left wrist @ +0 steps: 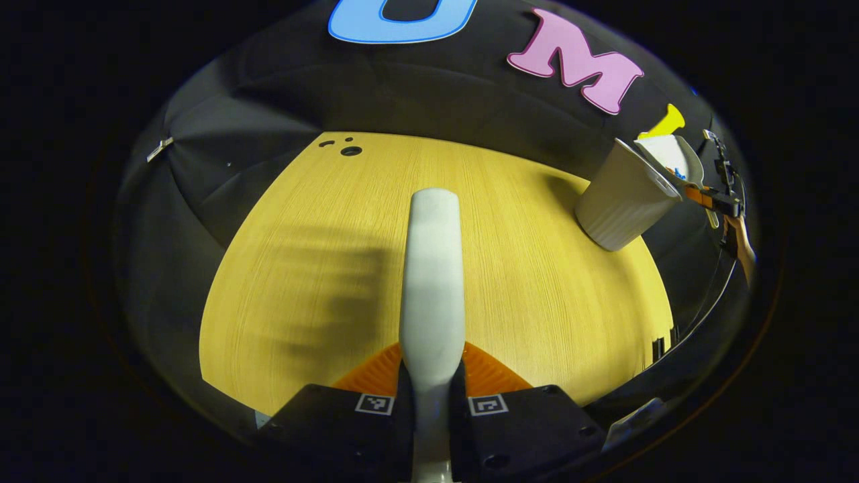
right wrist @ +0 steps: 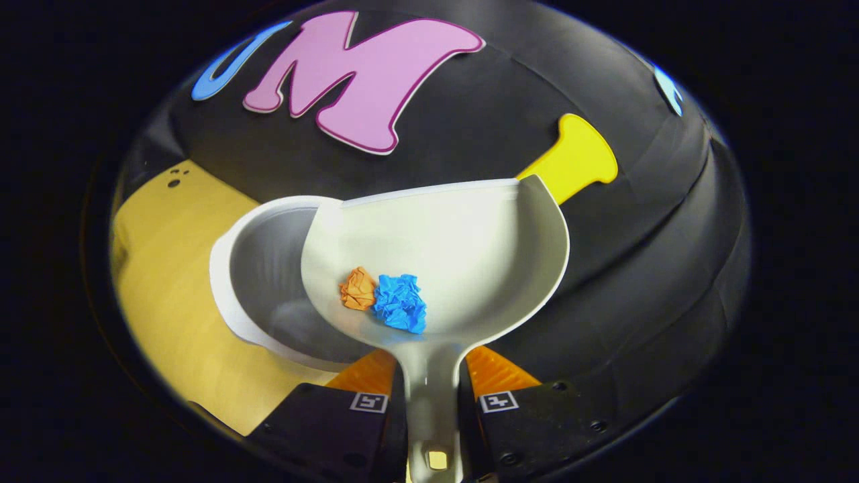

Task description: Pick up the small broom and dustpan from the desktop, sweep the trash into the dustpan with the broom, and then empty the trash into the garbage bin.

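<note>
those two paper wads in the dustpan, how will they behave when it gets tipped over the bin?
Probably light: the orange wad and blue wad are loosely crumpled paper. The dustpan looks smooth, so they should slide out at a modest tilt. They sit near the handle end, with the whole pan to cross before the bin; being rounded, they may tumble or bounce.

Left gripper view: cam rides above own fingers, faces fwd and down over the desk (left wrist: pixel 322 268), bin (left wrist: pixel 624 204) far off at 2 o'clock. Right gripper view: cam sits close above the dustpan (right wrist: pixel 456 241), bin (right wrist: pixel 268 282) near at 9 o'clock. Shared: bin, dustpan (left wrist: pixel 674 157), desk (right wrist: pixel 161 282), booth wall (left wrist: pixel 429 87).
</note>
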A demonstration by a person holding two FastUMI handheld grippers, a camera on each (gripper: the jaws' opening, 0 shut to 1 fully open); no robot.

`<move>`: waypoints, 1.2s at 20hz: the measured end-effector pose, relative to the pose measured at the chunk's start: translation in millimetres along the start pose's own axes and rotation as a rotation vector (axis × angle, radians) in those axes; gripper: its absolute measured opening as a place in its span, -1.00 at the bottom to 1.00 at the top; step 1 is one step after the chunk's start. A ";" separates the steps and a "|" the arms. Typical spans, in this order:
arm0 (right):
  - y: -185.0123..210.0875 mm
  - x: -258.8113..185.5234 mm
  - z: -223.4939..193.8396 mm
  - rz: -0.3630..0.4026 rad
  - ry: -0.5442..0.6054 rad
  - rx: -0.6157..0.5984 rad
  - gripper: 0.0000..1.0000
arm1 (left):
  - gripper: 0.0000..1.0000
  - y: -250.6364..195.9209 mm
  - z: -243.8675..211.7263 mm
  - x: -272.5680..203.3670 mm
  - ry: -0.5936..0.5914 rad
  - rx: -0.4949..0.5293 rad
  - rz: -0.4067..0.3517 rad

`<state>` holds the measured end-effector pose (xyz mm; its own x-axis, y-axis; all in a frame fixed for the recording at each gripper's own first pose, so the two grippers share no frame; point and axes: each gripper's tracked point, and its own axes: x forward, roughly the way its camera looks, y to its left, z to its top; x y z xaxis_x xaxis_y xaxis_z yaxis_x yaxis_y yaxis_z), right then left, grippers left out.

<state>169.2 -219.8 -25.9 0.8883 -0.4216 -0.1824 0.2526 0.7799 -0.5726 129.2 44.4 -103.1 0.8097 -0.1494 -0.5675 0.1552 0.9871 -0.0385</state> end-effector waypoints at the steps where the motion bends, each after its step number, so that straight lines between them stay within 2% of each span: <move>1: 0.6 2.8 -2.8 -0.022 -0.008 -0.056 -0.22 | -0.51 -0.8 0.0 -0.5 0.004 0.005 0.000; 2: 1.3 5.7 -5.6 -0.039 -0.016 -0.112 -0.31 | -0.48 -1.4 0.5 -1.2 0.007 0.009 0.000; 4: -6.4 7.5 -4.0 -0.093 -0.039 -0.222 -0.31 | -0.48 -4.5 1.5 -2.8 0.012 0.018 -0.002; 6: -17.1 4.6 -7.8 -0.120 -0.058 -0.274 -0.31 | -0.48 -6.3 1.4 -3.0 0.021 0.031 -0.001; 7: -23.4 4.0 -10.5 -0.128 -0.060 -0.289 -0.40 | -0.51 -8.0 0.7 -1.9 0.028 0.036 -0.001; 8: -30.7 1.9 -14.2 -0.136 -0.054 -0.306 -0.31 | -0.51 -10.0 0.8 -2.2 0.035 0.040 -0.003; 10: -37.6 3.4 -18.2 -0.159 -0.038 -0.357 -0.31 | -0.50 -13.8 0.9 -2.4 0.041 0.052 -0.007; 18: -36.3 12.2 -4.0 -0.173 -0.049 -0.623 -0.31 | -0.48 -28.8 2.3 0.8 0.053 0.083 -0.023; 24: -32.8 10.6 1.1 -0.198 -0.051 -0.772 -0.31 | -0.48 -36.2 1.3 1.8 0.056 0.083 -0.039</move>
<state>170.8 -249.3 -8.2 0.8758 -0.4827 0.0069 0.0871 0.1438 -0.9858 125.8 8.3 -101.7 0.7697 -0.1817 -0.6119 0.2340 0.9722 0.0057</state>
